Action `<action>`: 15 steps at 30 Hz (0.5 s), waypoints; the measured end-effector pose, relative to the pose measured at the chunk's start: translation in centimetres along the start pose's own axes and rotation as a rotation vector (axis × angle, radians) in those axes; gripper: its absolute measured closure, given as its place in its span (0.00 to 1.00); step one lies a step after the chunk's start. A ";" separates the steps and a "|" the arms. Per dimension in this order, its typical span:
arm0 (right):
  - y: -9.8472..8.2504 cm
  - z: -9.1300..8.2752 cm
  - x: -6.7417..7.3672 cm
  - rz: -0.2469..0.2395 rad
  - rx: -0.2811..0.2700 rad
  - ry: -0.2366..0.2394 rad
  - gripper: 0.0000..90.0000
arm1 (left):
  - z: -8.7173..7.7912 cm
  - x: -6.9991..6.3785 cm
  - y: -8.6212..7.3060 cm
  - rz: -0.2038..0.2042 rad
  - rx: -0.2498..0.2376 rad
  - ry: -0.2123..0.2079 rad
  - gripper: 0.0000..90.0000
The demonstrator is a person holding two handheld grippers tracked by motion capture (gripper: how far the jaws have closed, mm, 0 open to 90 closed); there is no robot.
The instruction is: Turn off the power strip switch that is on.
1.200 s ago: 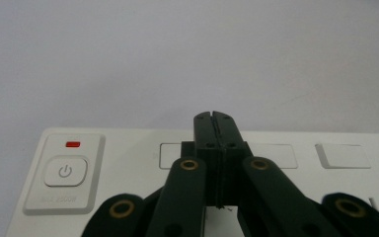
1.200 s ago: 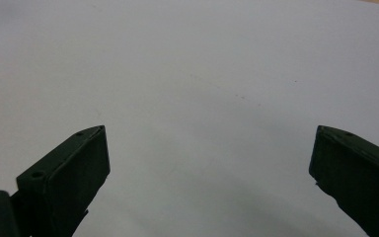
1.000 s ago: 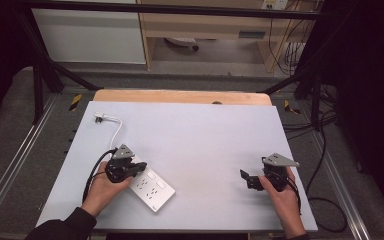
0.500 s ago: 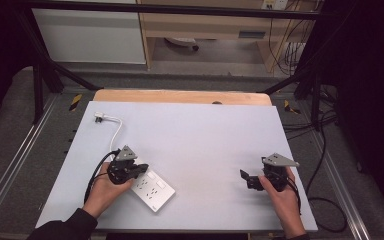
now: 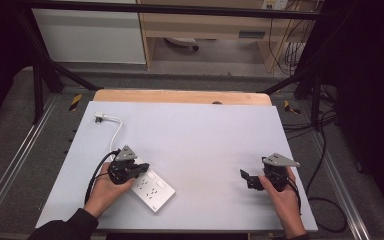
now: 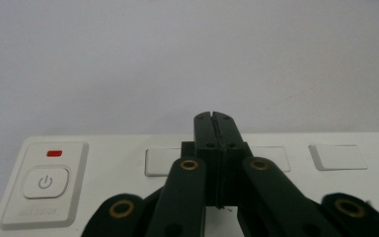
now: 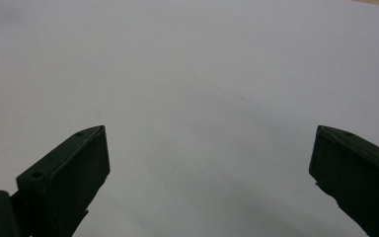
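Left gripper [image 6: 216, 117], fingers closed and empty, rests on the white rectangular plastic power strip [image 5: 151, 186] at the near-left worktop [image 5: 200, 135], likely about to press; right gripper [image 7: 209, 163] waits wide open.

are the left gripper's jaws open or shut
Shut: the left gripper has its two black jaws pressed together, nothing between them, over the white power strip.

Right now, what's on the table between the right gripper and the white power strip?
Nothing: in the high view the table is bare from the right gripper across to the power strip.
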State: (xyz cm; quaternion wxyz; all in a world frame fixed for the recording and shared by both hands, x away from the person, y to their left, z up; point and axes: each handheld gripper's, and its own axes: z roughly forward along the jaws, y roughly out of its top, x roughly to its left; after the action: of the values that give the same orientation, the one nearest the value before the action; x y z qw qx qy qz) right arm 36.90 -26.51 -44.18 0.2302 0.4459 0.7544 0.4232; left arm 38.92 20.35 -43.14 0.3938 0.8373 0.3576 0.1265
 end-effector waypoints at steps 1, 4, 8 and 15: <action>0.0 0.0 0.0 -0.001 0.000 0.000 0.03 | 0.0 0.0 0.0 0.001 0.000 0.000 1.00; 0.0 0.0 0.0 0.000 0.000 0.001 0.03 | 0.0 0.0 0.1 0.001 0.002 -0.001 1.00; 0.0 0.0 0.0 -0.003 -0.004 0.000 0.03 | 0.0 -0.1 0.1 0.005 0.007 -0.003 1.00; 0.0 0.0 0.0 -0.004 -0.004 0.002 0.03 | 0.1 -0.2 0.4 0.007 0.008 -0.007 1.00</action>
State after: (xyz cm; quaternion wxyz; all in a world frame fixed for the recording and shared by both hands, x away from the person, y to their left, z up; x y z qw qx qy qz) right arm 36.90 -26.55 -44.17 0.2312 0.4436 0.7545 0.4249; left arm 39.02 19.99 -42.93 0.3912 0.8406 0.3539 0.1231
